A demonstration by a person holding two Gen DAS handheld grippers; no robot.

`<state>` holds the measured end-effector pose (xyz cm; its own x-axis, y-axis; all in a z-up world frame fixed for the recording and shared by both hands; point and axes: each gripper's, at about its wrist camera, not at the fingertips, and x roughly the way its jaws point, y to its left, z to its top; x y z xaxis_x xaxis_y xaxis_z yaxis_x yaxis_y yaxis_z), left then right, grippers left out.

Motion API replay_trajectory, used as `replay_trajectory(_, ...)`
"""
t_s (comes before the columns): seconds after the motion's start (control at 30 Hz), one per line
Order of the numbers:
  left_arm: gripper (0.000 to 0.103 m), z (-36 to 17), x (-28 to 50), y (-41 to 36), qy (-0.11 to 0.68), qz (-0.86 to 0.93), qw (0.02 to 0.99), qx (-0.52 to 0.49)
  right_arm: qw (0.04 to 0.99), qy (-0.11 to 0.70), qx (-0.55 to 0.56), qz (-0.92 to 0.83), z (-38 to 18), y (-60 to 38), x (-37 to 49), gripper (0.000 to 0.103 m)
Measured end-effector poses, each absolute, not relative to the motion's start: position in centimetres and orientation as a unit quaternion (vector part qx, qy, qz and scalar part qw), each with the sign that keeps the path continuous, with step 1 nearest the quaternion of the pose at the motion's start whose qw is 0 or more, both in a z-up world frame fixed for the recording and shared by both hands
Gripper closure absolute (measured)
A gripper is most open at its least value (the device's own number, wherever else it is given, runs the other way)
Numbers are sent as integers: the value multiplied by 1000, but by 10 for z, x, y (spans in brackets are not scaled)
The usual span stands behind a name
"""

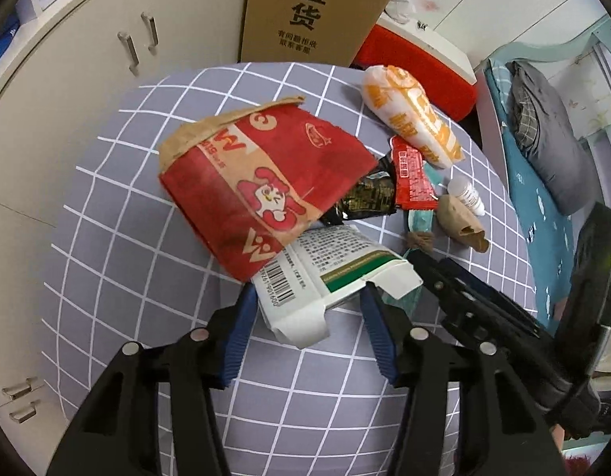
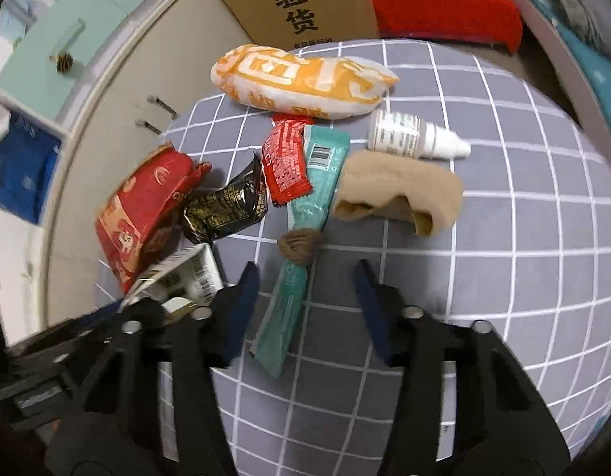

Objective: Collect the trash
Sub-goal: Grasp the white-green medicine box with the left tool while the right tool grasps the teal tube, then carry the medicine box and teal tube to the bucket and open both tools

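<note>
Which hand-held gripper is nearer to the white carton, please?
Left. The left hand-held gripper straddles the white carton; the right hand-held gripper sits beside it, over the teal wrapper.

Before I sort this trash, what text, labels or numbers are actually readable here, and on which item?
"验货": large black characters on the cardboard box.
Smaller lines under them on the box: too blurred to read with certainty.
White carton: barcode with digits and fine print, too small to read.
Red paper bag: cartoon figure and logo, lettering unreadable.
Orange-and-white bag, red sachet, teal wrapper, white bottle: print too distorted or small.
</note>
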<state>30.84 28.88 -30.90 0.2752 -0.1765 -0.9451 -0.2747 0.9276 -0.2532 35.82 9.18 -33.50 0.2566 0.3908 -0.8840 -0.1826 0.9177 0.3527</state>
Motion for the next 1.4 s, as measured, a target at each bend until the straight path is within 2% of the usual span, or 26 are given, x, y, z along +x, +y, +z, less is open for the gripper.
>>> replay_trajectory(0.07, 50, -307, 304, 290, 601, 32, 777, -185, 784, 587, 81, 188, -336, 95, 358, 85)
replay_trajectory(0.1, 50, -306, 303, 289, 600, 32, 778, -183, 778, 591, 84, 194, -337, 95, 357, 88)
replay_trajectory(0.3, 50, -296, 296, 274, 599, 23, 778, -186, 771, 590, 103, 216, -319, 83, 339, 91)
replay_trajectory(0.8, 50, -237, 279, 152, 570, -44, 808, -142, 787, 552, 167, 220, -262, -47, 288, 92)
replay_trajectory(1.4, 50, -233, 337, -103, 591, -119, 793, -85, 819, 522, 203, 124, -237, -294, 305, 92)
